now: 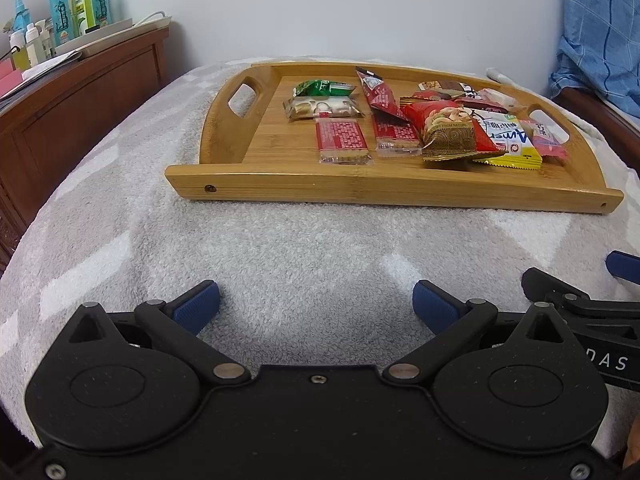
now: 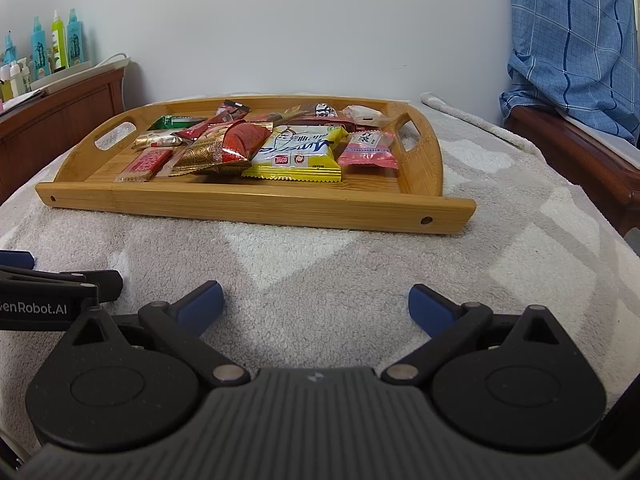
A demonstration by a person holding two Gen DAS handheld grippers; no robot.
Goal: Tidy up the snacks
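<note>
A bamboo tray (image 1: 280, 188) (image 2: 256, 204) with cut-out handles rests on a grey towel and holds several snack packets. Among them are a red wafer pack (image 1: 342, 140) (image 2: 146, 164), a green packet (image 1: 322, 89), a red-and-gold nut bag (image 1: 448, 132) (image 2: 224, 148), a yellow-and-white packet (image 1: 508, 140) (image 2: 300, 152) and a pink packet (image 1: 546, 140) (image 2: 368, 148). My left gripper (image 1: 316, 306) hovers open over the towel, short of the tray's near rim. My right gripper (image 2: 316, 304) is open too, just to its right, with nothing between its fingers.
The grey towel (image 1: 280, 256) covers the surface around the tray. A wooden cabinet (image 1: 80, 92) with spray bottles (image 1: 80, 0) stands at the left. Blue checked cloth (image 2: 576, 40) hangs over a wooden edge at the right.
</note>
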